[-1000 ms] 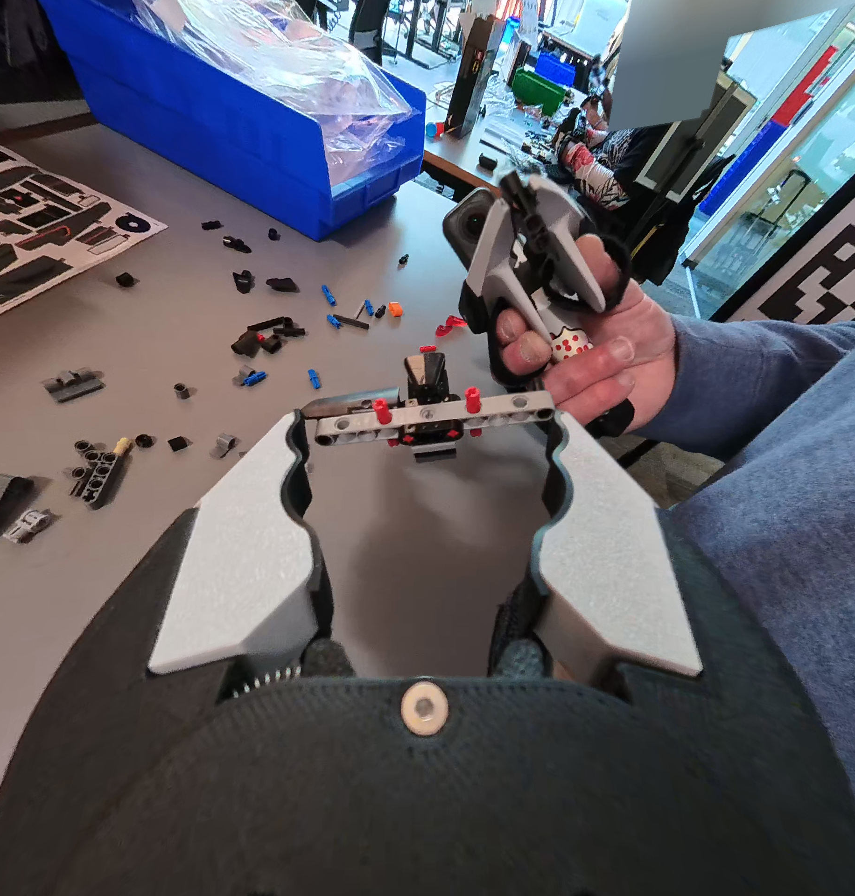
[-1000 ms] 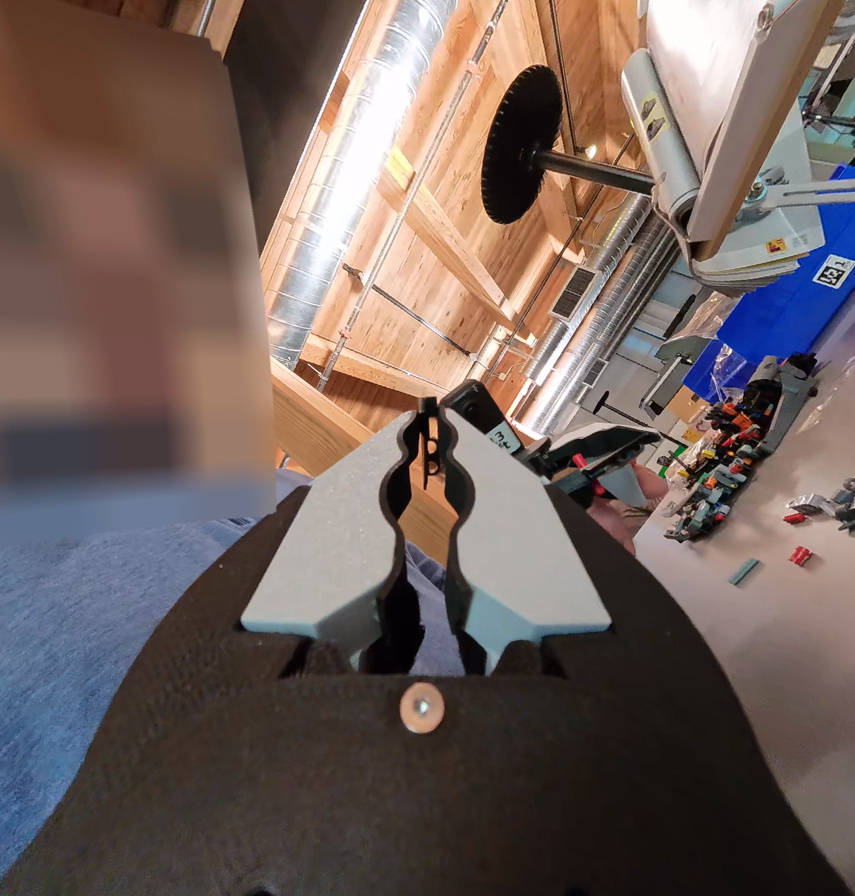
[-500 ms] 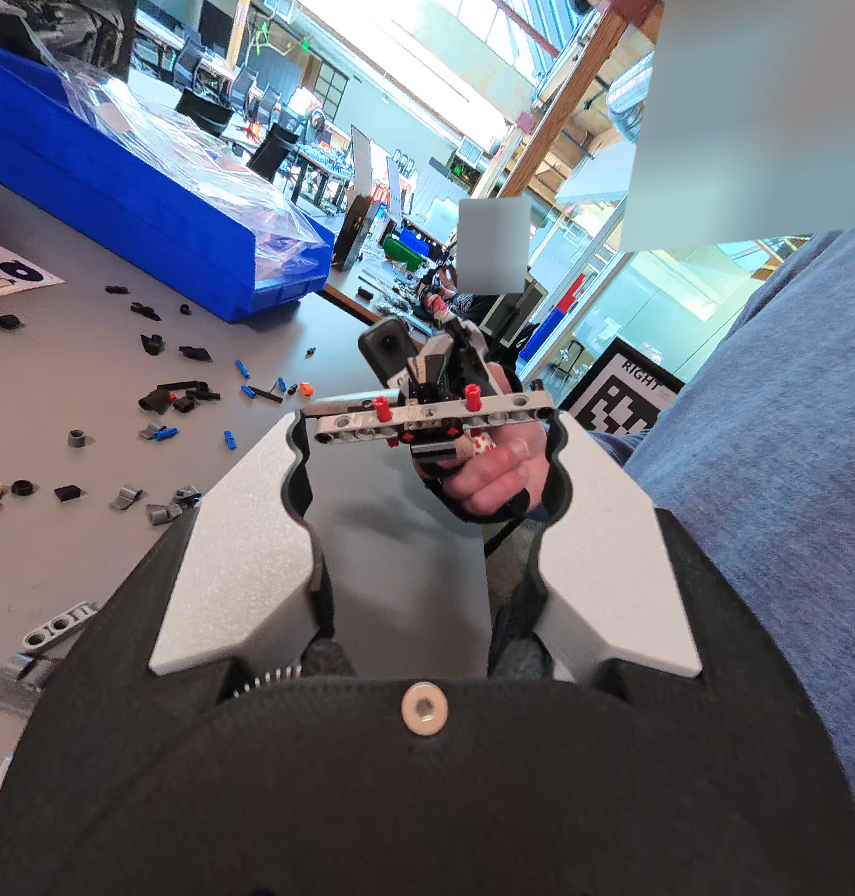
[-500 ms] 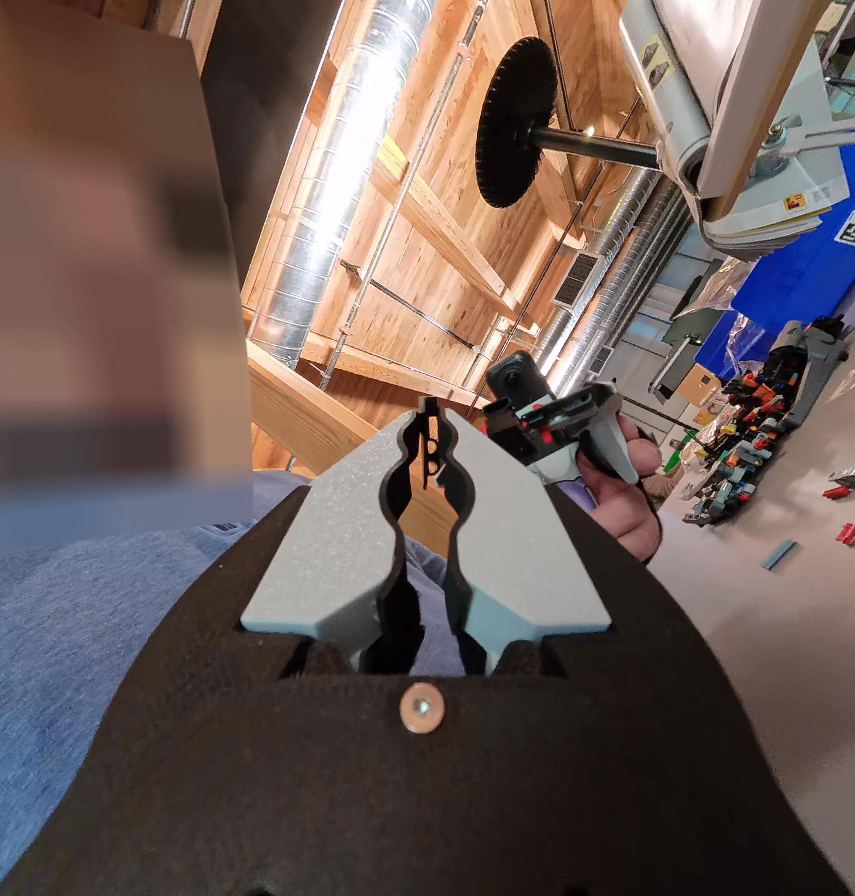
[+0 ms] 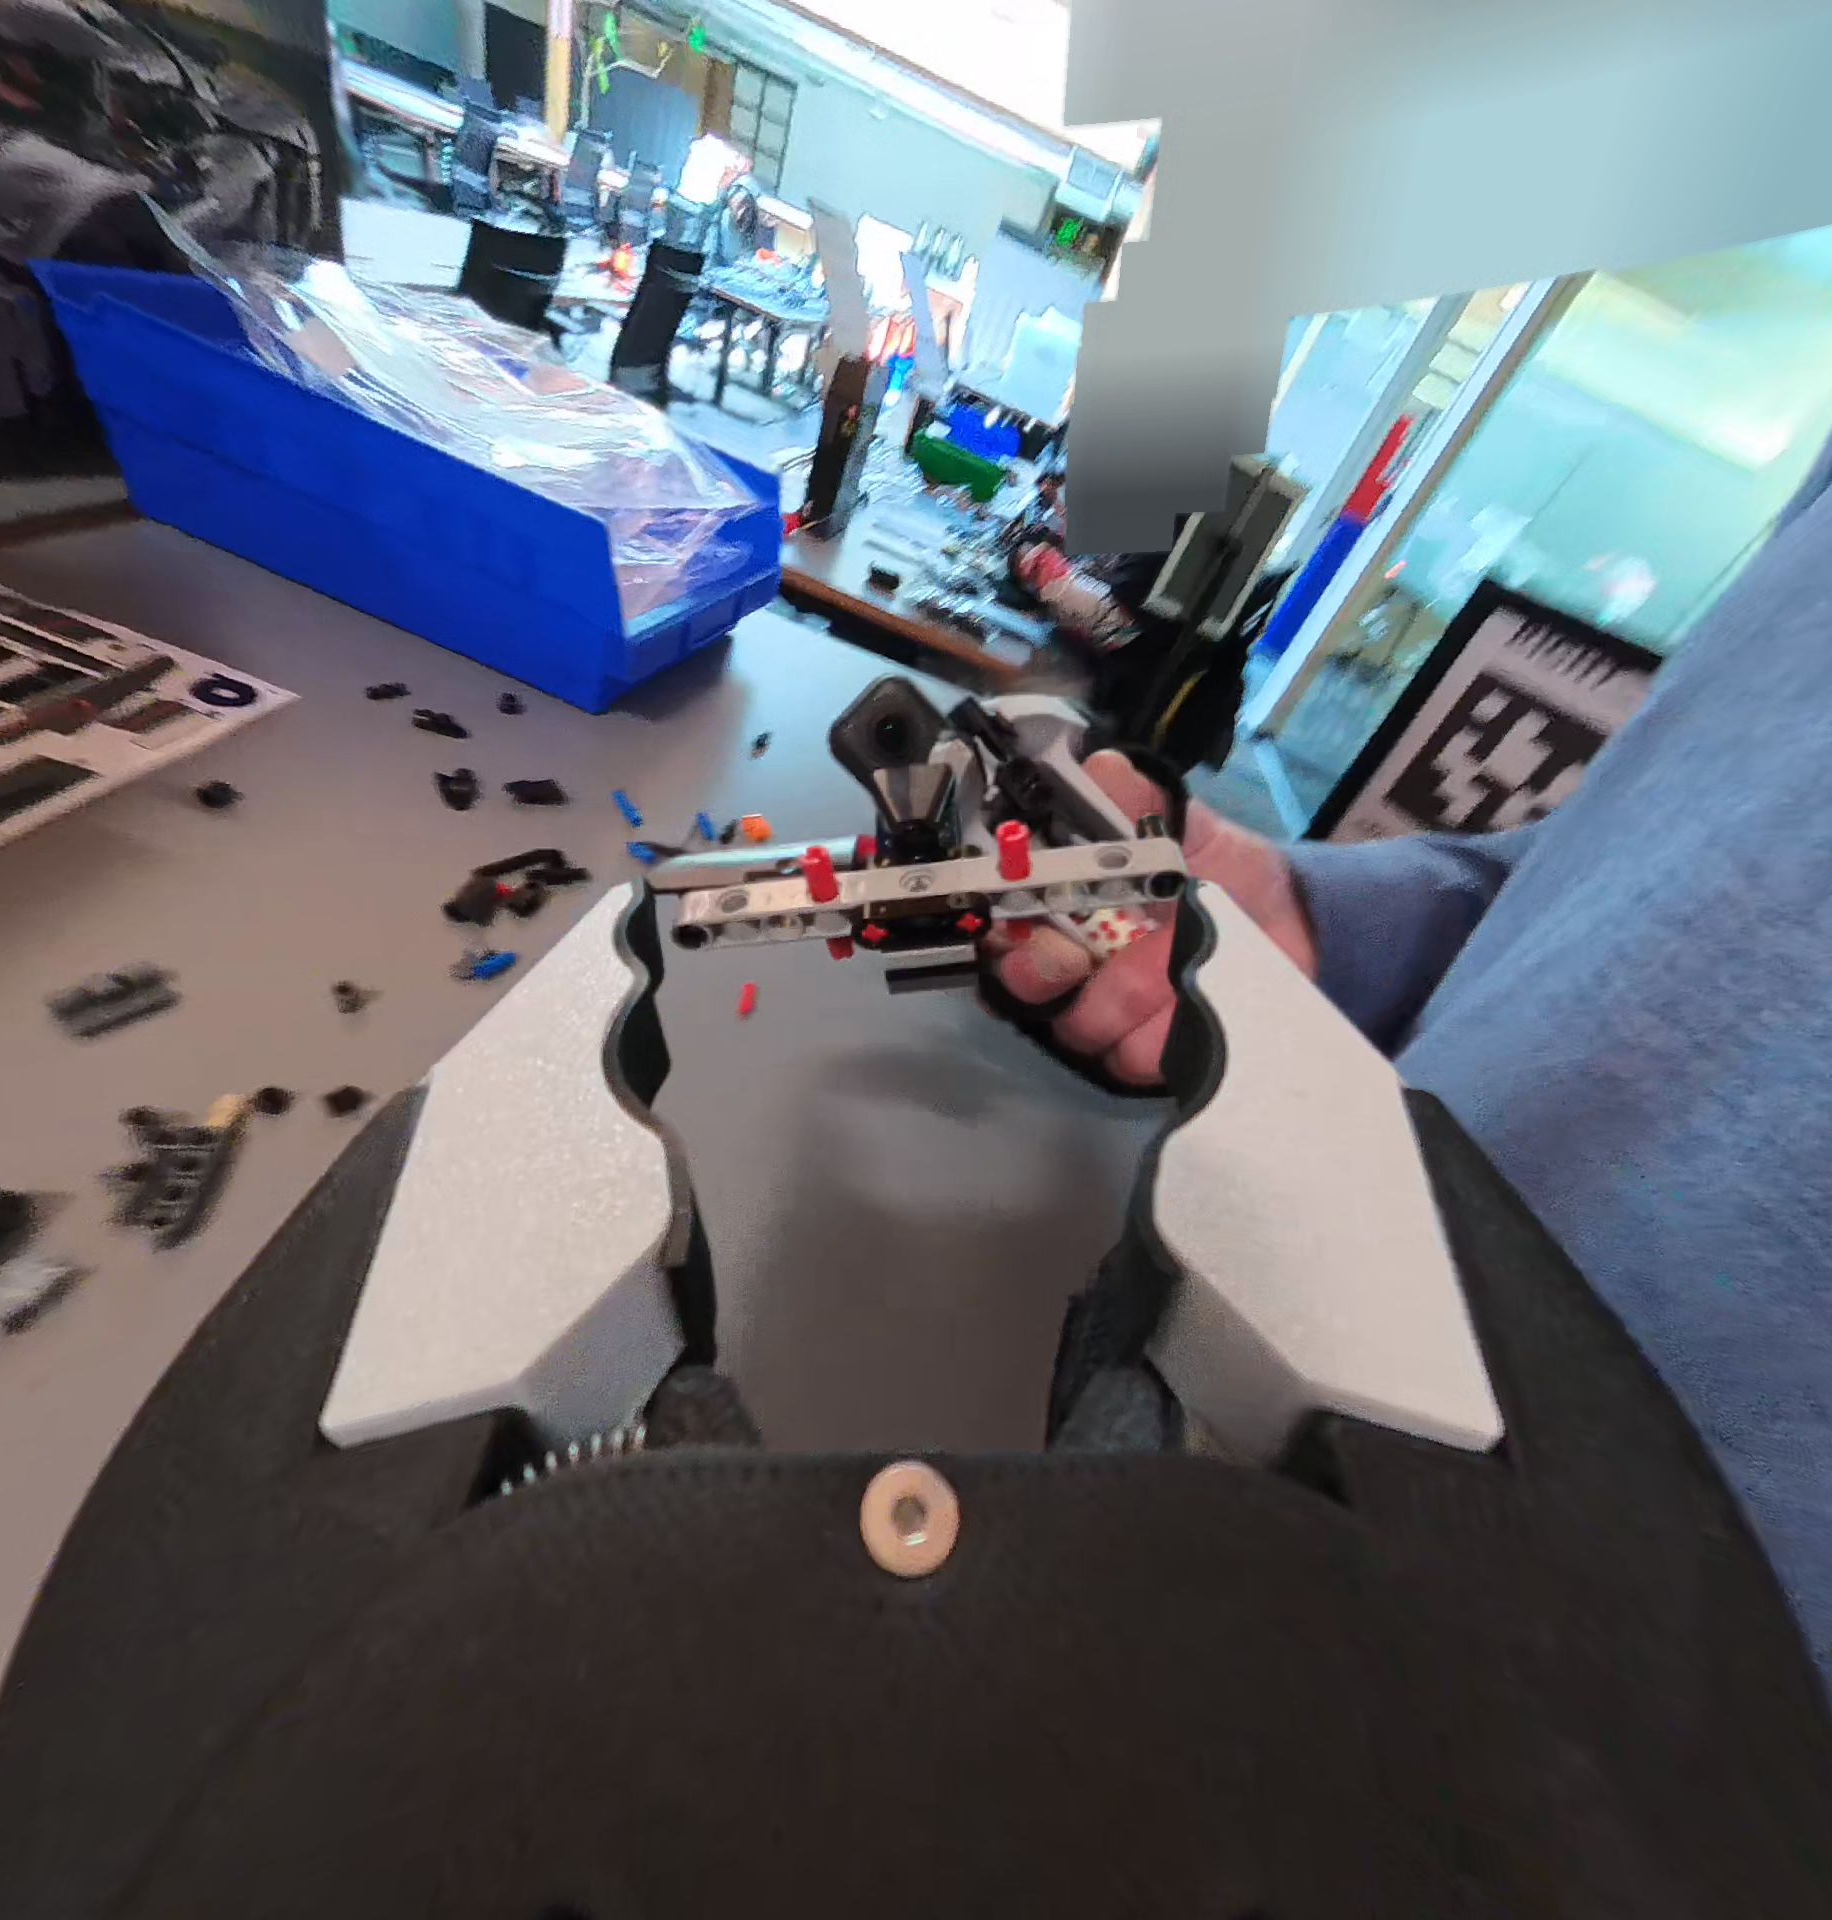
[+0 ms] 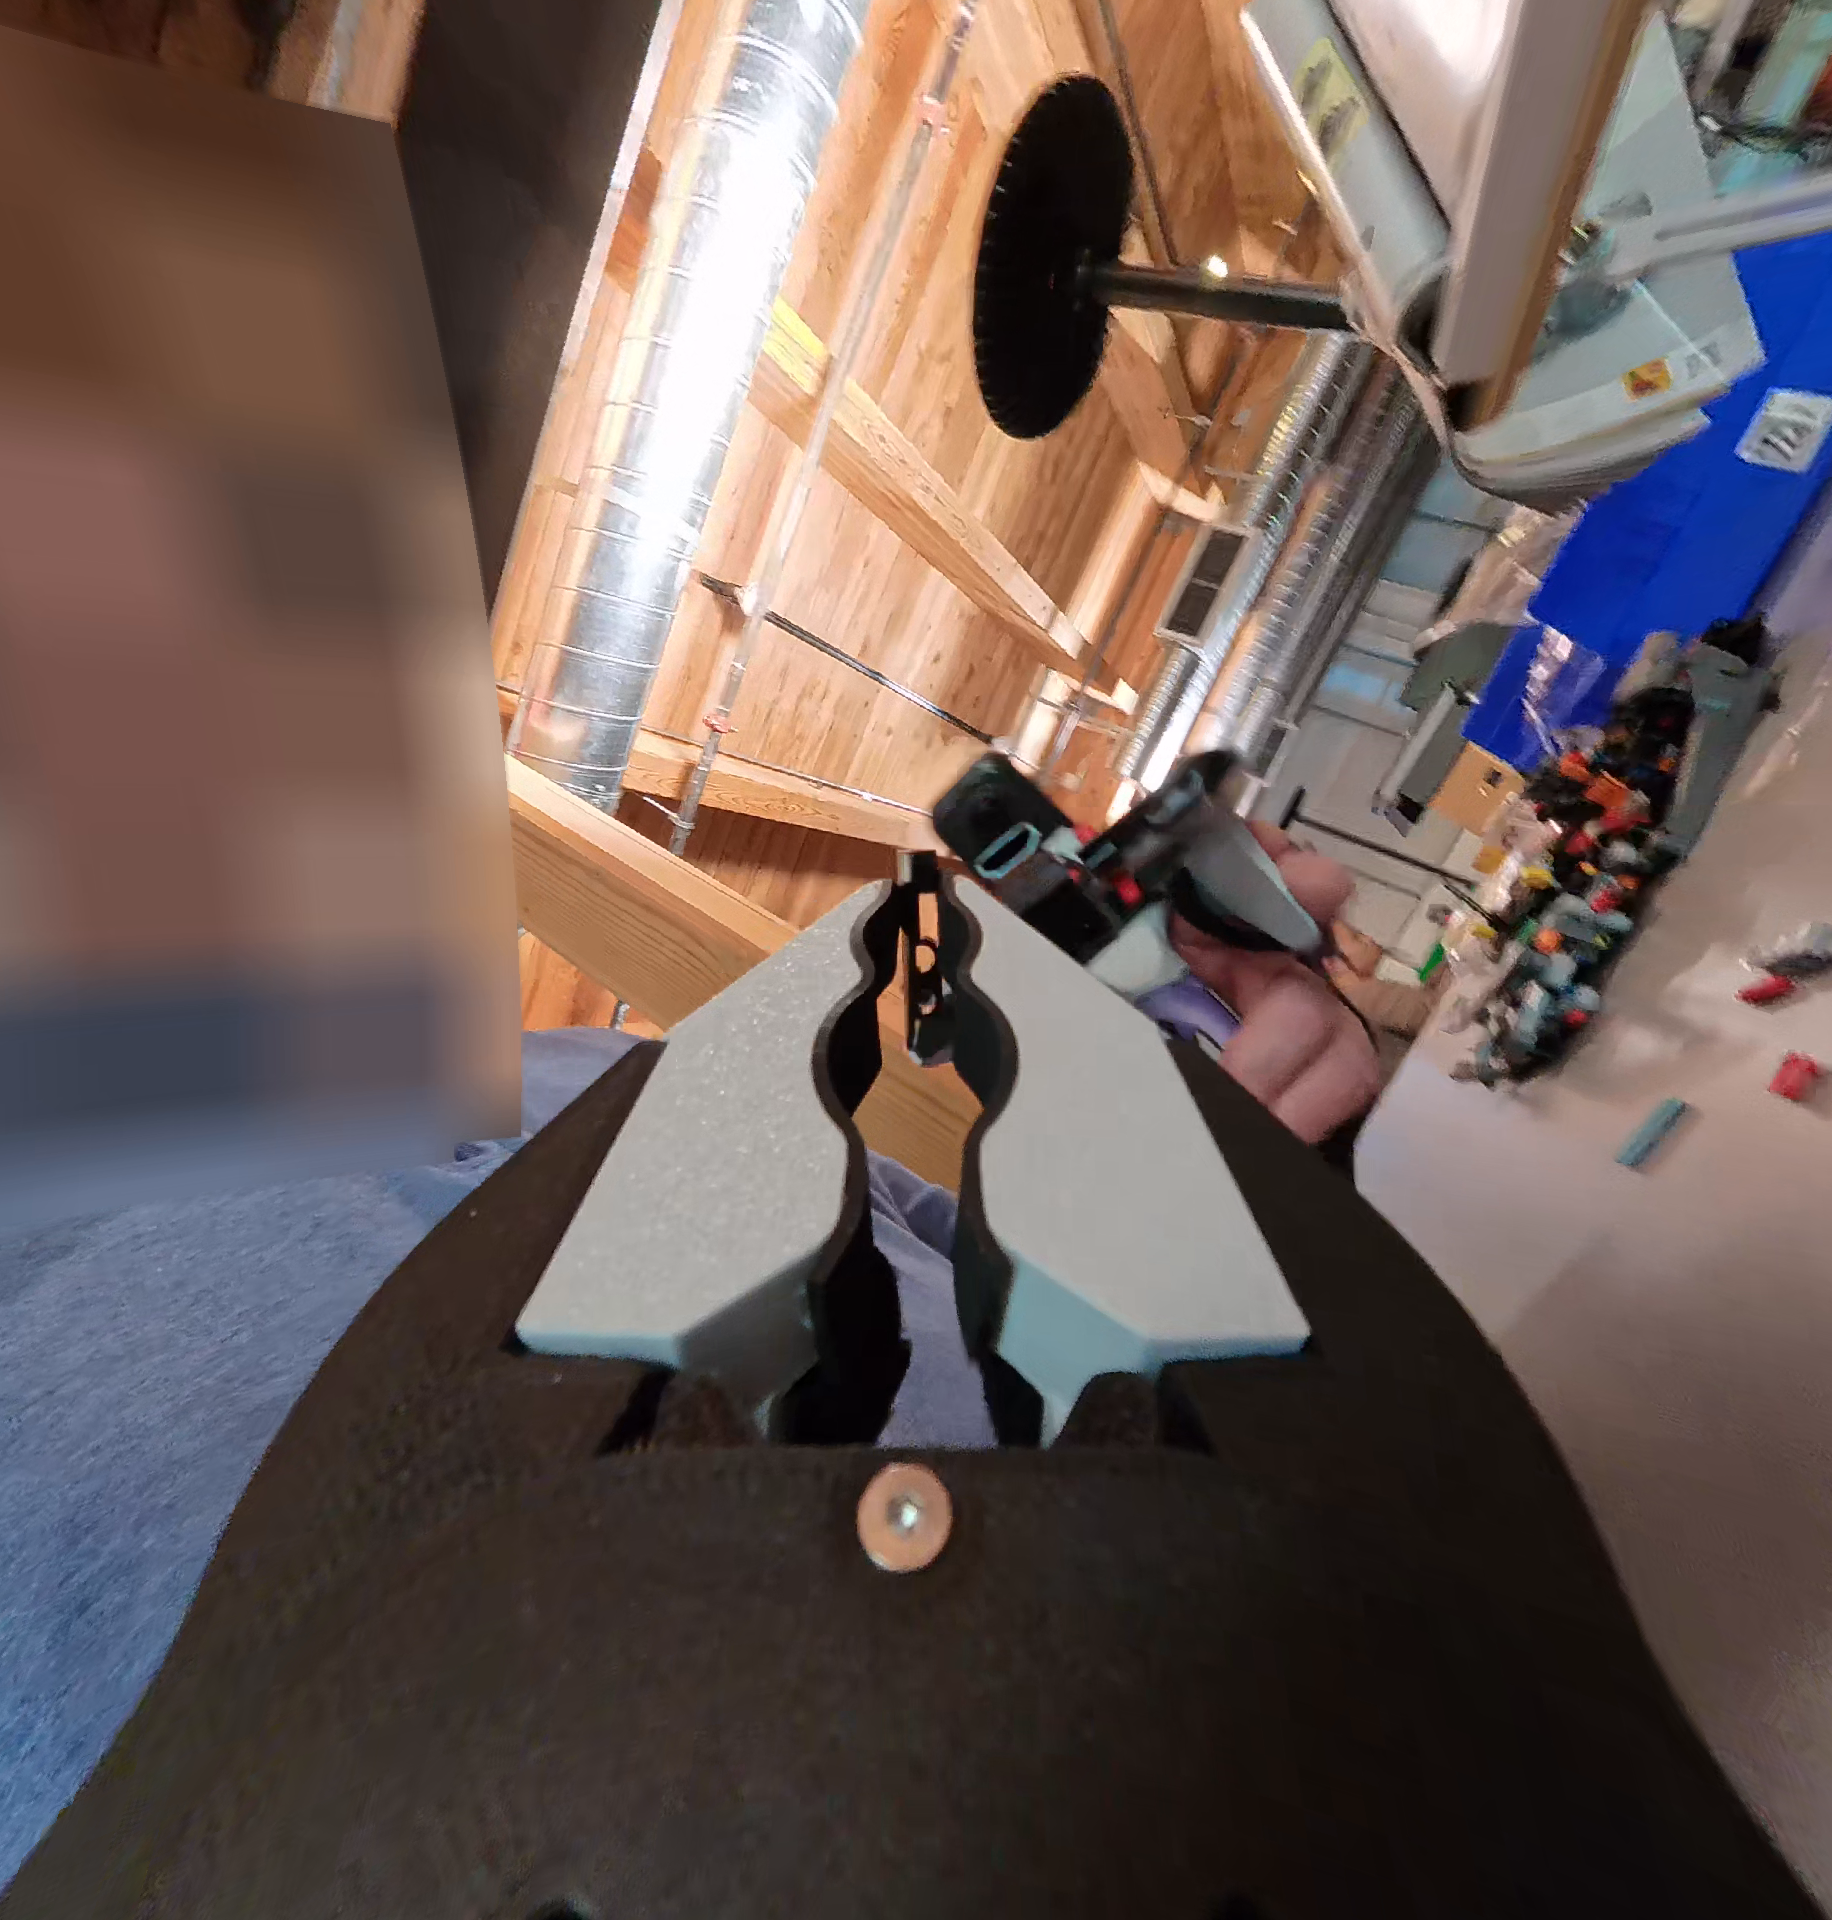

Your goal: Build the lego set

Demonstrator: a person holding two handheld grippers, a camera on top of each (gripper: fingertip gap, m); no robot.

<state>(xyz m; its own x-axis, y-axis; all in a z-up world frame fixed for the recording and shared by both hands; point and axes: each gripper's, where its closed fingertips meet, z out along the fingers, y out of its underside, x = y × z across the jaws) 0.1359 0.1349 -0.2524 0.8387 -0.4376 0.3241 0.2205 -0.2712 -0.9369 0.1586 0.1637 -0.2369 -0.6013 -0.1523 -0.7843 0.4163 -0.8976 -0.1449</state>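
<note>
My left gripper (image 5: 917, 904) is shut on a lego assembly (image 5: 922, 894): a light grey beam with red pins and a black block in its middle, held crosswise between the fingertips above the grey table (image 5: 268, 935). My right gripper (image 6: 922, 935) is shut on a small black lego piece (image 6: 922, 971) and points up toward the person and the ceiling. The right gripper also shows in the left wrist view (image 5: 1005, 769), close behind the assembly, held in a hand. The left gripper with its assembly shows in the right wrist view (image 6: 1120, 883).
Several loose black, blue and red lego parts (image 5: 507, 883) lie on the table at left. A blue bin (image 5: 424, 520) with a clear plastic bag stands at the back. A printed sheet (image 5: 70, 707) lies far left. A person's blue sleeve (image 5: 1670, 935) fills the right. The tips of one gripper are about 5 cm away from the tips of the other.
The two grippers have come closer together; the right gripper now sits just behind the held assembly. The left wrist view tilted up, then back down toward the table. Both grips are unchanged.
</note>
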